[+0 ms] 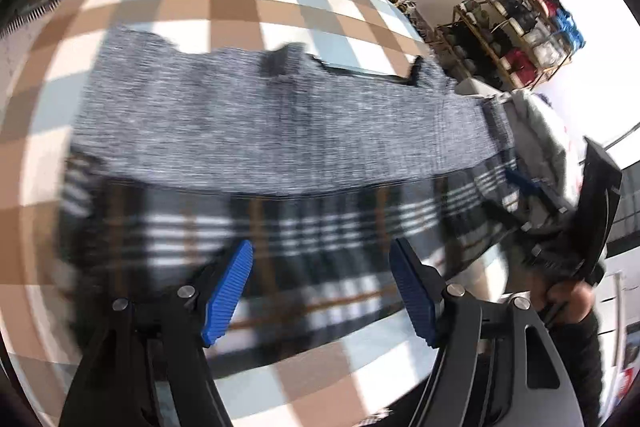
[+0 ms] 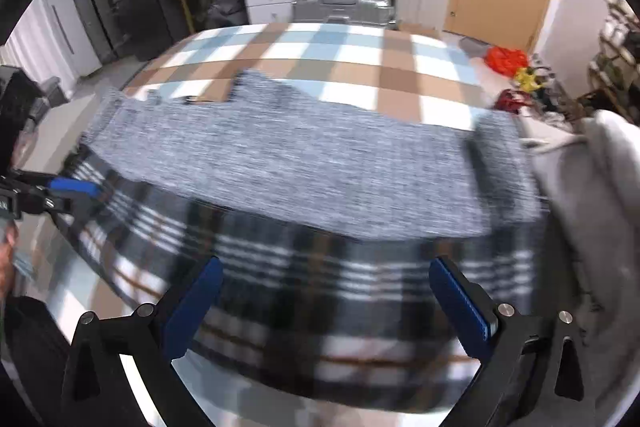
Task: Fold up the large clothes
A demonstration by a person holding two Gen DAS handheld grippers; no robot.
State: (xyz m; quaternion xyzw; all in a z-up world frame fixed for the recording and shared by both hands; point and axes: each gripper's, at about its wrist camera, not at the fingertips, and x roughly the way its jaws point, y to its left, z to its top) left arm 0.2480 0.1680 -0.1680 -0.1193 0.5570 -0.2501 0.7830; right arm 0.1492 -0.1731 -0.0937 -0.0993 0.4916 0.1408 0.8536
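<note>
Left wrist view: the left tongs (image 1: pixel 322 287), black-framed with blue ribbed pads, stand wide apart and hold nothing. Beneath them lies a dark plaid flannel garment with white and brown stripes (image 1: pixel 280 227), spread on the counter covered in a tan, white and pale-blue checked cloth (image 1: pixel 224 3). A heather-grey knit garment (image 1: pixel 260 131) overlaps the plaid garment's far edge at 12 o'clock. The right tongs (image 1: pixel 520 183) appear at 3 o'clock; their opening cannot be told here.

Right wrist view: the right tongs (image 2: pixel 326 301) stand wide apart, empty, over the plaid garment (image 2: pixel 320 287). The grey knit garment (image 2: pixel 320 163) lies at 12 o'clock. The left tongs (image 2: pixel 76 185) show at 9 o'clock beside the plaid edge.
</note>
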